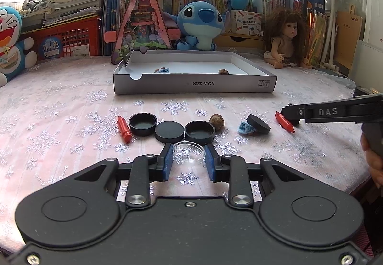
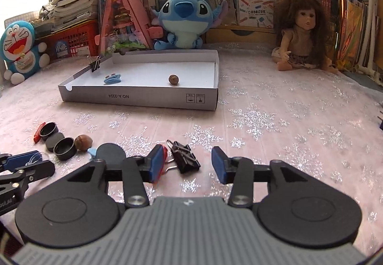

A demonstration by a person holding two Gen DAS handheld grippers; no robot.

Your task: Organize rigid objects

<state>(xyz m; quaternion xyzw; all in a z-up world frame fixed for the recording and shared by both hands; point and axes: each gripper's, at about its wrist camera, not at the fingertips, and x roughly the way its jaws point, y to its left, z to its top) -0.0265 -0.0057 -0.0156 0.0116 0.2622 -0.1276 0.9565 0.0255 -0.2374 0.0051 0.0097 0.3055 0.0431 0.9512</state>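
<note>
My left gripper (image 1: 188, 148) is shut on a clear round dish (image 1: 189, 153), its blue pads pressing on the rim low over the tablecloth. Just beyond lie a red tube (image 1: 124, 129), three black caps (image 1: 169, 131), a walnut (image 1: 216, 120) and a blue toy (image 1: 246, 129) under a black disc (image 1: 258, 123). My right gripper (image 2: 187, 149) is open. A black binder clip (image 2: 185, 157) lies on the cloth between its fingers, nearer the left pad and touching neither. A second red tube (image 1: 284, 122) lies beside that pad.
A shallow white box (image 2: 143, 97) stands farther back, holding a blue toy (image 2: 112, 78) and a walnut (image 2: 173, 79), with a binder clip (image 2: 95, 65) on its left rim. Plush toys, a doll (image 2: 301, 32), books and red baskets line the back.
</note>
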